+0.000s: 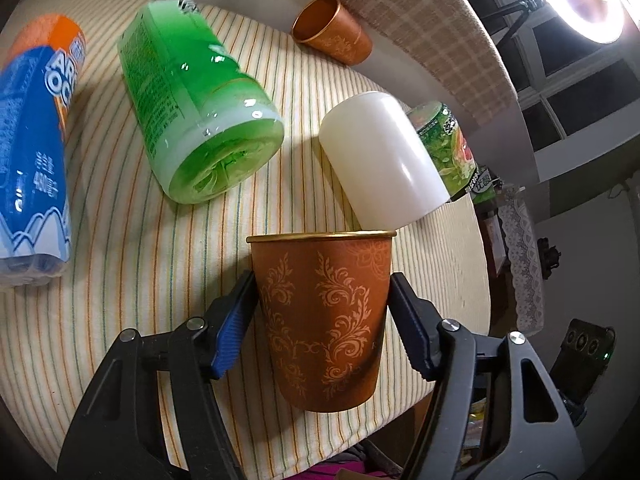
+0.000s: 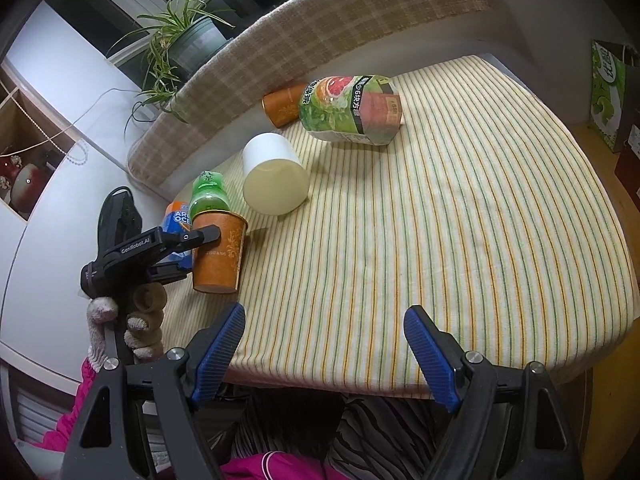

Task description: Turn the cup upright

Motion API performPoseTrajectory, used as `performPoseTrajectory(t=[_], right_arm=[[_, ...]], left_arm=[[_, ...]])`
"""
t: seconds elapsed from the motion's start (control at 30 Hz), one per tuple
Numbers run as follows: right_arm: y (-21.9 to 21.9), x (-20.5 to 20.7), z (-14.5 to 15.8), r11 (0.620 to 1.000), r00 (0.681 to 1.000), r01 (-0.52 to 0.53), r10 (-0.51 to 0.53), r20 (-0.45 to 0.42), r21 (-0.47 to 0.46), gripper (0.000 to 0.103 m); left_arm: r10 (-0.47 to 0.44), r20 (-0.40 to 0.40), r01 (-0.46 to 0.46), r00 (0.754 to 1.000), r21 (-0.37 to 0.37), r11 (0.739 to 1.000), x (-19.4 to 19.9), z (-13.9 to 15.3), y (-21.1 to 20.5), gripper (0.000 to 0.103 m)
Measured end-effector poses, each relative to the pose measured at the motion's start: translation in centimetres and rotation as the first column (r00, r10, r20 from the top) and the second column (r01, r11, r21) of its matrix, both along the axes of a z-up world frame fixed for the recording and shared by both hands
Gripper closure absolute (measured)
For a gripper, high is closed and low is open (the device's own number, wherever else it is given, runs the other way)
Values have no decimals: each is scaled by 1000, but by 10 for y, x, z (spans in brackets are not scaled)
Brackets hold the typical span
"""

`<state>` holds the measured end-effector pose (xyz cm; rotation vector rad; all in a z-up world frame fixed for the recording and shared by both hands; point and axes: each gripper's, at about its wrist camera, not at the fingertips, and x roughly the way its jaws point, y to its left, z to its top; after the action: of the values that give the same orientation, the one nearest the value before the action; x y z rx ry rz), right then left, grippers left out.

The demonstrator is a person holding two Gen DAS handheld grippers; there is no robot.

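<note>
An orange paper cup with a gold leaf pattern (image 1: 324,316) stands upright, mouth up, between the blue pads of my left gripper (image 1: 322,322), which is shut on its sides. In the right wrist view the same cup (image 2: 218,252) sits near the table's left front edge, its base on or just above the striped cloth, with the left gripper (image 2: 200,240) gripping it. A second orange cup (image 1: 332,30) lies on its side at the back of the table; it also shows behind the juice bottle (image 2: 282,108). My right gripper (image 2: 324,354) is open and empty over the front edge.
On the striped tablecloth (image 2: 460,240) lie a white cup on its side (image 2: 274,178), a green bottle (image 1: 192,104), a blue and orange bottle (image 1: 36,152) and a grapefruit juice bottle (image 2: 352,110). A checked cushion (image 2: 320,36) borders the back.
</note>
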<state>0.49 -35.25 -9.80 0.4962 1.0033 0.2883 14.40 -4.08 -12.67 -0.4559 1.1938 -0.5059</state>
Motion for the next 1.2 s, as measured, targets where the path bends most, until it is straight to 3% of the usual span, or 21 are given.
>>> performPoseTrajectory(t=[0.17,0.3,0.47,0.63,0.83,1.2], right_arm=[[1,2,0,1000,1000,0,0,-3,0,19],[5,4,2,1000,1000,-9,9,1,-6,19],[11,6,4,1000,1000,-18,18,7,-14,19],[17,7,6,999,1000,-24,24,19,-38,19],[21,7,9,998,999,-28,29,25,-52,19],[24,8,9,998,999,-30,32,24,-52,19]], left_arm=[[4,91,-9,996,50,999,-13,11,-2,36],[1,204,-24,979,114,993,-26,22,-4,36],[-36,379,-62,925,242,968,-42,35,-17,36],[-82,485,-88,870,318,944,-51,36,-32,36],[-105,549,-101,829,331,938,-57,32,-39,36],[-121,533,-79,837,336,938,-68,24,-36,36]])
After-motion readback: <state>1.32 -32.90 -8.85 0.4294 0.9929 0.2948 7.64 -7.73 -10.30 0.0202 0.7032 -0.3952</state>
